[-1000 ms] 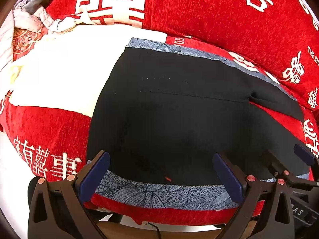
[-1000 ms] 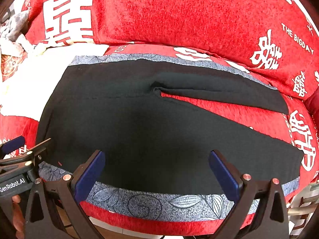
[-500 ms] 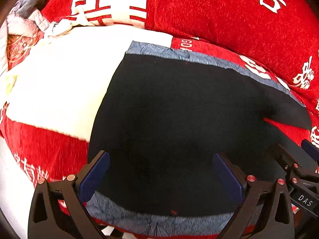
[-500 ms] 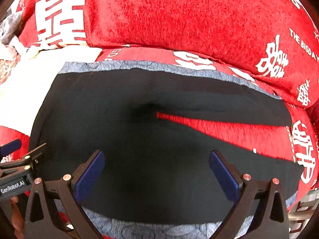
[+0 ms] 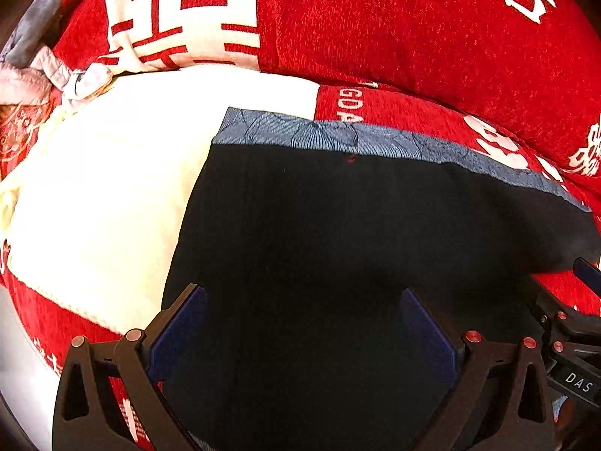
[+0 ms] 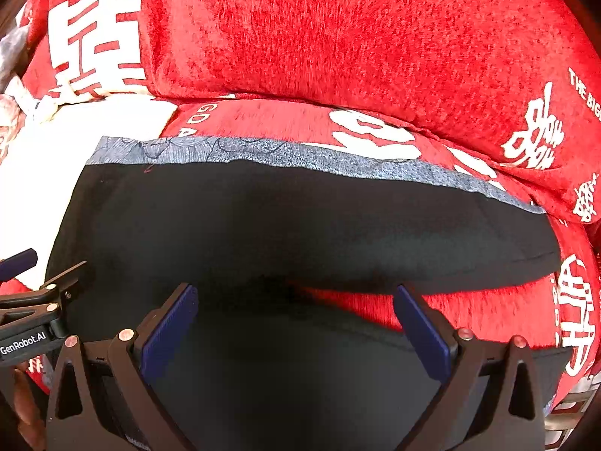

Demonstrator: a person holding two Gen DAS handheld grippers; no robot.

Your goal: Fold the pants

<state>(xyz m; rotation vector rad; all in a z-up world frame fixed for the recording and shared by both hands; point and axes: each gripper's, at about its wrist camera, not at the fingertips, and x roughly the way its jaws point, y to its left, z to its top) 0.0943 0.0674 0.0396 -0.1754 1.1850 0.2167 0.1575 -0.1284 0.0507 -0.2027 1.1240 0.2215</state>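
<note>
The black pants (image 6: 300, 225) lie spread flat on the seat of a red sofa (image 6: 375, 56), waist toward the seat's left end, where the fabric overlaps a white patch (image 5: 105, 206) of the cover, and the two legs running toward the right end; a blue-grey patterned band (image 5: 338, 137) shows along the far edge of the cloth, just in front of the back cushion. The left gripper (image 5: 304, 323) hovers low over the waist part with its jaws wide apart and nothing between them, and the right gripper (image 6: 296, 319) hovers over the crotch, jaws equally wide and holding nothing. The step in hand looks like reaching for the first grasp of a lengthwise fold, one leg onto the other. To do it well, each gripper should probably pinch the near edge of the pants through a single leg only, lift both ends at an even height and carry them toward the back cushion so the edges meet without a twist. The right wrist view shows the split between the legs, a red wedge of seat opening toward the right end, and the hems, all of which the left view mostly misses. The left wrist view alone shows the waist edge against the white patch and crumpled grey and pink cloth (image 5: 33, 67) at the far left corner.
</note>
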